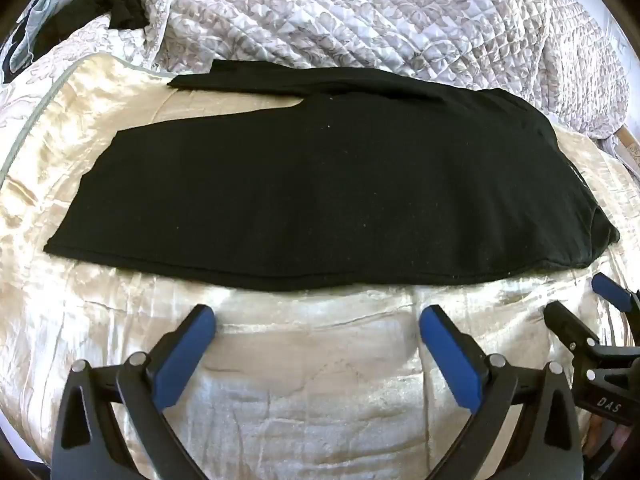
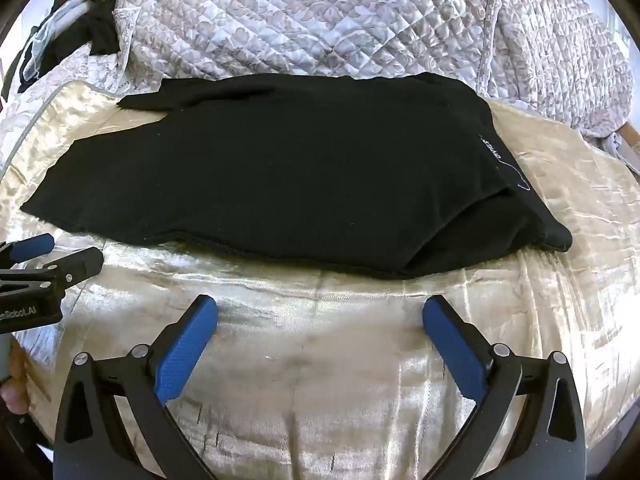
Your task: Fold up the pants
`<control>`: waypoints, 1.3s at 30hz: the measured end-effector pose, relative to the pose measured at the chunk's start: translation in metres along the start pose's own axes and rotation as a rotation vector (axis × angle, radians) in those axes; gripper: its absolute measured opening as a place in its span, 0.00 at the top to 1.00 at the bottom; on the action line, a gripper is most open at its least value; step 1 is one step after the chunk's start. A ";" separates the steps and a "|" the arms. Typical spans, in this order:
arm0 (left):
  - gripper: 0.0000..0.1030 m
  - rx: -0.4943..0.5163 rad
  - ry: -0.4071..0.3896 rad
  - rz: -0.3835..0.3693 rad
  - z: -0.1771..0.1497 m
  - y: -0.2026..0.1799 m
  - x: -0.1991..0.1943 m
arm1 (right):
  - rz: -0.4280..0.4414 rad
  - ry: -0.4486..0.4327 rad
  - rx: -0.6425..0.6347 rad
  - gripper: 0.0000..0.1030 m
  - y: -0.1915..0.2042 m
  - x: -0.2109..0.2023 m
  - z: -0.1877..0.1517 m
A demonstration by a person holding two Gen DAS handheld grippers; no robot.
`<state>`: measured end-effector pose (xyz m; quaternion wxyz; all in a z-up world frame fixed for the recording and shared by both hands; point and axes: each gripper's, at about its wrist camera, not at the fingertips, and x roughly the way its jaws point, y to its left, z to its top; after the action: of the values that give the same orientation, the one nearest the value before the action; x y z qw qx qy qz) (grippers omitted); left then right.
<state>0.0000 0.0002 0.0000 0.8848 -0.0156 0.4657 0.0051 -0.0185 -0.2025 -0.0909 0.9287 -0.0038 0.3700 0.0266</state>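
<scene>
Your left gripper [image 1: 316,320] sits at the bottom of its own view with the blue pads [image 1: 184,360] spread wide apart and nothing between them, hovering over the shiny cream bedspread [image 1: 304,400]. Your right gripper [image 2: 320,316] is spread just as wide in the bottom of its view, also holding nothing, above the same cream cloth [image 2: 320,380]. Each tool shows in the other's camera: the right one pokes in at the lower right edge of the left view, the left one at the left edge of the right view, both short of the fabric's near edge.

Just beyond the fingertips, across the middle of both frames, the black pants [image 1: 312,188] lie flat on the bedspread, stretched left to right, one leg laid over the other. The leg ends point to the left of the frame, with the lower leg's end sticking out toward the upper left. The waistband [image 2: 504,160] is at the right, showing pale lettering.

Farther back, a quilted floral blanket [image 1: 380,12] fills the top of the frame, and in the upper left corner sits a dark bundle of other clothes [image 1: 120,0].
</scene>
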 end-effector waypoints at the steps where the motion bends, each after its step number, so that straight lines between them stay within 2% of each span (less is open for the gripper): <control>1: 0.00 0.001 -0.002 0.002 0.000 0.000 0.000 | 0.003 -0.002 0.002 0.01 0.000 0.000 0.000; 39: 0.00 0.008 -0.007 0.010 0.000 -0.001 0.000 | -0.002 -0.007 -0.001 0.00 0.001 0.000 -0.001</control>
<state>-0.0005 -0.0004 0.0001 0.8865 -0.0099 0.4625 0.0077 -0.0192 -0.2019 -0.0913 0.9300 -0.0044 0.3665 0.0256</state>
